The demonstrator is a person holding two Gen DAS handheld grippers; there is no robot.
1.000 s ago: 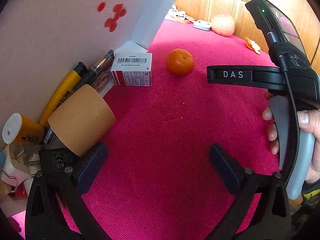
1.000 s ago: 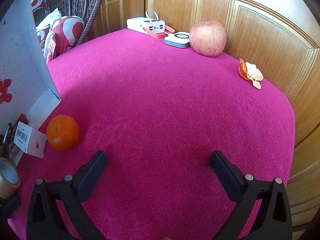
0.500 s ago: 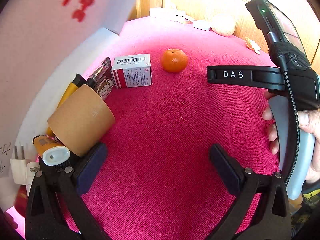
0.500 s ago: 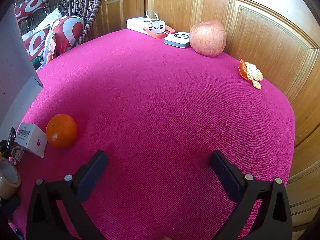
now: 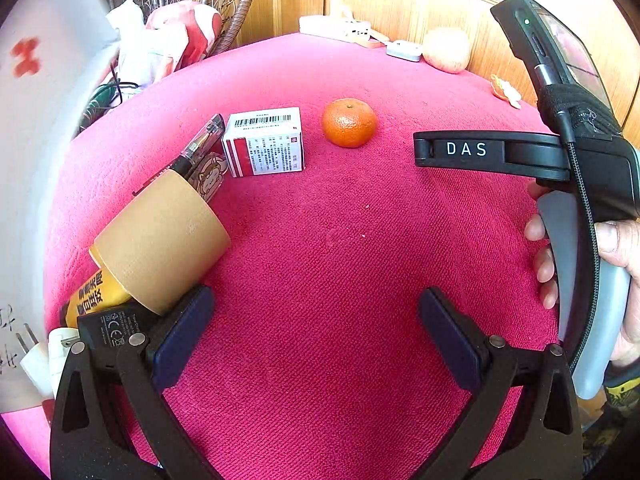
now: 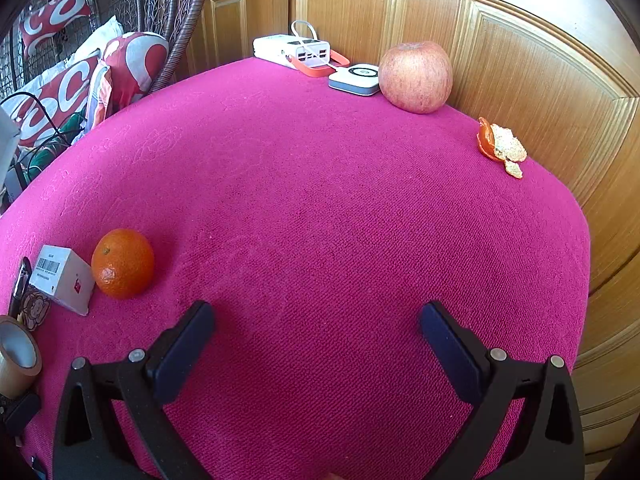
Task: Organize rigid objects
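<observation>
On the pink cloth lie a brown tape roll point(image 5: 160, 240), a white and red box point(image 5: 264, 142), a tangerine point(image 5: 349, 122), a pen point(image 5: 198, 144), a yellow tube point(image 5: 90, 296), a black adapter point(image 5: 116, 330) and a white plug point(image 5: 44, 356). My left gripper point(image 5: 316, 308) is open and empty, with its left finger beside the tape roll. My right gripper point(image 6: 316, 316) is open over bare cloth, right of the tangerine point(image 6: 123, 263) and the box point(image 6: 60, 278). A hand point(image 5: 616, 256) holds its body point(image 5: 492, 152).
A white panel point(image 5: 28, 128) with red marks stands along the left edge. At the far side sit an apple point(image 6: 416, 76), a white power bank point(image 6: 294, 50), a small white pad point(image 6: 355, 78) and orange peel point(image 6: 500, 146). Wooden panelling point(image 6: 540, 60) borders the right.
The white panel with red marks has swung away to the left, uncovering the cloth and the chair behind. The yellow tube has shifted and now lies under the tape roll. Both grippers stay open.
</observation>
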